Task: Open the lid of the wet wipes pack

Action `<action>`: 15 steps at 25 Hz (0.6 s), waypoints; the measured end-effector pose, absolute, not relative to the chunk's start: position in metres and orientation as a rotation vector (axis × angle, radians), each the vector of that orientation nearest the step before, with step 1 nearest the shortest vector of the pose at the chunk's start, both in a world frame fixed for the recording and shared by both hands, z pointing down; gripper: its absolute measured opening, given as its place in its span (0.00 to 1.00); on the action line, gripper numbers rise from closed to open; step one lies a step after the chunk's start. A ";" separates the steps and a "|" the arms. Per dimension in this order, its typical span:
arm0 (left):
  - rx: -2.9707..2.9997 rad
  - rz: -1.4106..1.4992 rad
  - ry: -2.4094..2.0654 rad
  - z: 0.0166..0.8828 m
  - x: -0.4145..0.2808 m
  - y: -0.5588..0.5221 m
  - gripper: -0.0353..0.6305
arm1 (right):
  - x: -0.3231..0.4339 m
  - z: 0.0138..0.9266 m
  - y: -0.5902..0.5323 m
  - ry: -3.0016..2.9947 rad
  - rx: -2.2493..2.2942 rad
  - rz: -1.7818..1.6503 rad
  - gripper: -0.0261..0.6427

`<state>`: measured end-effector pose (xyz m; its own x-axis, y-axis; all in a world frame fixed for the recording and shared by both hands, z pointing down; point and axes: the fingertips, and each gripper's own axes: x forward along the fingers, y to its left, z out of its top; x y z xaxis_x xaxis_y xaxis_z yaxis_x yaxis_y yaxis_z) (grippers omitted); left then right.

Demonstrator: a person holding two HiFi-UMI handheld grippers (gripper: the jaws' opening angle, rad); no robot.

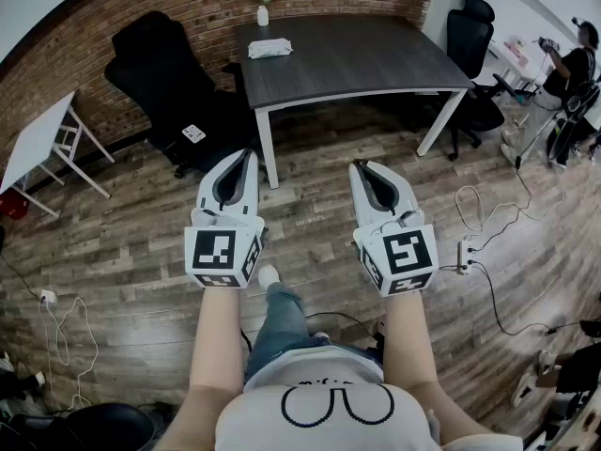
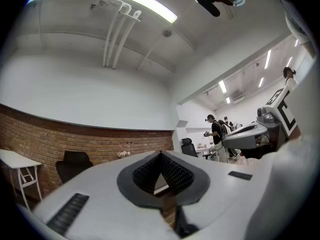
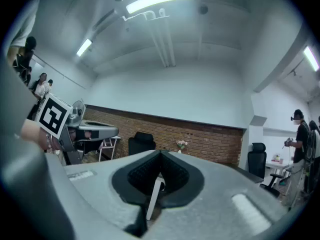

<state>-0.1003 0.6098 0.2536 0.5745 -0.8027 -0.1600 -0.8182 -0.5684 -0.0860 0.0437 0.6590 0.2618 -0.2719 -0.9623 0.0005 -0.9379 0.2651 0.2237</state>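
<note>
Forearms (image 1: pixel 218 346) reach forward side by side, near level. Wet wipes pack (image 1: pixel 269 49) lies flat near the far edge of the dark surface (image 1: pixel 376 59), its lid too small to resolve. Well short of it are the left hand-held gripper (image 1: pixel 250 155) and right hand-held gripper (image 1: pixel 360 166), jaws of each pressed together, pinching nothing.

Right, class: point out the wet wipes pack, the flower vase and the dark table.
wet wipes pack (image 1: pixel 269 49), head view, middle of its top.
flower vase (image 1: pixel 262 16), head view, white body.
dark table (image 1: pixel 376 59), head view, bare top.
</note>
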 end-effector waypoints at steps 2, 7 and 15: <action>-2.645 0.166 1.366 0.252 -0.098 0.605 0.05 | 0.044 0.262 0.652 -2.395 1.800 -0.272 0.03; -2.637 0.172 1.360 0.253 -0.092 0.574 0.05 | 0.047 0.267 0.619 -2.404 1.777 -0.273 0.03; -2.650 0.144 1.371 0.266 -0.086 0.470 0.05 | 0.057 0.272 0.515 -2.405 1.761 -0.262 0.03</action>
<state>-0.0863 0.4702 0.2658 0.5762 -0.8023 -0.1558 -0.8172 -0.5689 -0.0926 0.0566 0.5151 0.2722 -0.3000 -0.9538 0.0168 -0.9279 0.2958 0.2271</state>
